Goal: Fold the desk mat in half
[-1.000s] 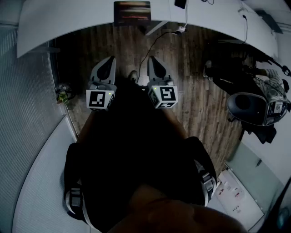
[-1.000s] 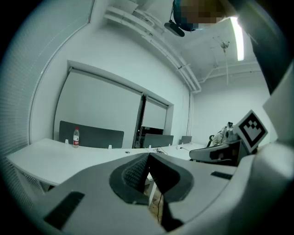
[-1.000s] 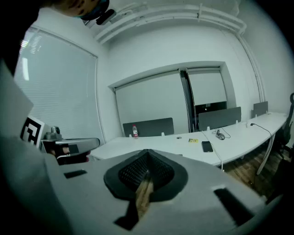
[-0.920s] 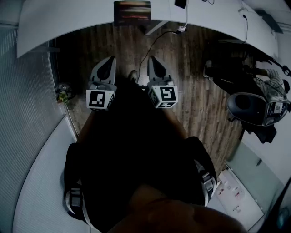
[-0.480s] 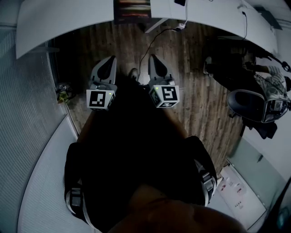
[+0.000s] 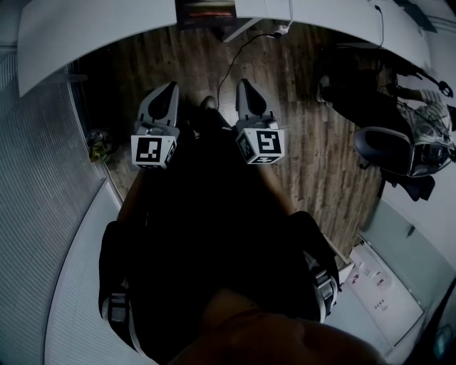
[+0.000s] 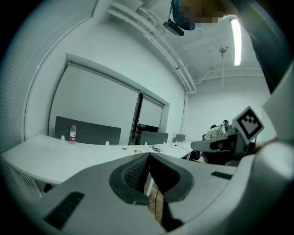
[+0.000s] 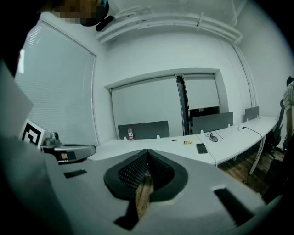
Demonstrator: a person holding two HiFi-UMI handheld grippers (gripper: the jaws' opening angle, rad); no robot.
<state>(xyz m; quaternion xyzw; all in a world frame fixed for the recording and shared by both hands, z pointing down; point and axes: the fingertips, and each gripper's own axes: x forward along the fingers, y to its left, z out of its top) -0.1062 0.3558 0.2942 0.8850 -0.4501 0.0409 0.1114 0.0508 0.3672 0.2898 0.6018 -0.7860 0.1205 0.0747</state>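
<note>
my left gripper (image 6: 170, 87) and right gripper (image 6: 243, 85) were shut, empty; the dark rectangular desk mat (image 6: 206, 12) lay ahead between them, crosswise, at the curved white desk (image 6: 100, 28)'s near edge.

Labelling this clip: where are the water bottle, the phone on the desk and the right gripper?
water bottle (image 8: 130, 134), right gripper view, its body.
phone (image 8: 201, 148), right gripper view, its dark face.
right gripper (image 6: 244, 85), head view, closed jaw tips.

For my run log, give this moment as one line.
left gripper: shut, empty | right gripper: shut, empty | both above wooden floor
</note>
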